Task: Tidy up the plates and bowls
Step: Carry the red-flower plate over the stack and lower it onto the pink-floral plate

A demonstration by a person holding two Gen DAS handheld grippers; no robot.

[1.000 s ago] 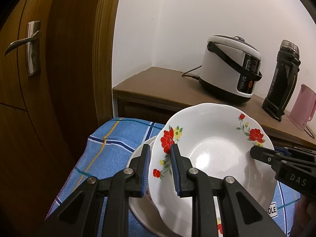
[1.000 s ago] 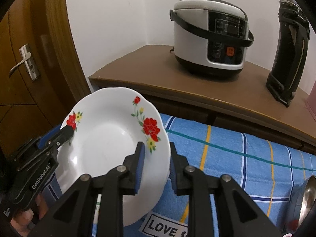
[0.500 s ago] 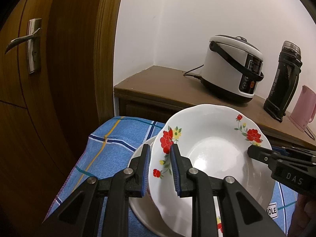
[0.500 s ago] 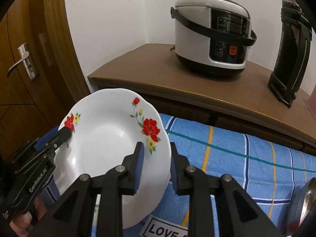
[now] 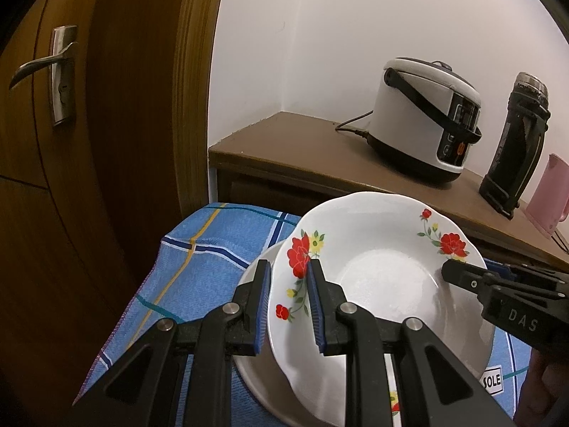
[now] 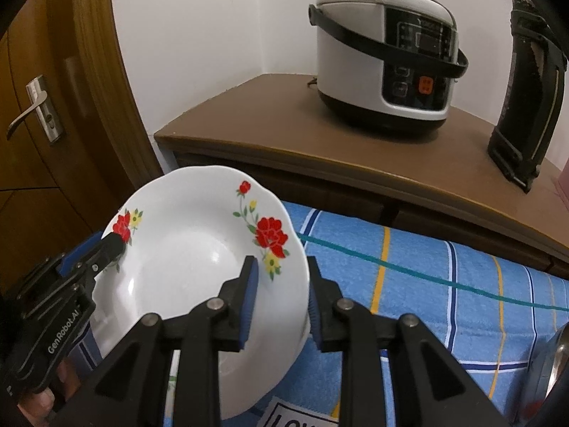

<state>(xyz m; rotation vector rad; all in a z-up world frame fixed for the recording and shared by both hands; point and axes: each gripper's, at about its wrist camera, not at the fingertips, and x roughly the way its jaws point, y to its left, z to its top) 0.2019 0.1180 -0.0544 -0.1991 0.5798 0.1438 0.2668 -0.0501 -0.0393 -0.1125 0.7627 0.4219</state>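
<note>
1. The door (image 5: 89,142) at the far left is cut off by the picture edge.
2. The left gripper (image 5: 288,284) is clamped on the plate's left rim.
3. The plate (image 5: 384,274), white with red flowers, is held tilted above the blue checked cloth (image 5: 199,267), its hollow face turned toward the cameras.
4. A second plate (image 5: 256,380) beneath is largely hidden.
5. The right gripper (image 6: 279,284) straddles the plate's right rim, jaws narrowly apart; whether the pads press cannot be told.
6. The rice cooker (image 6: 384,60) is seen on the wooden counter (image 6: 284,121).
7. A metal object (image 6: 551,366) at the far right is cut off.
</note>
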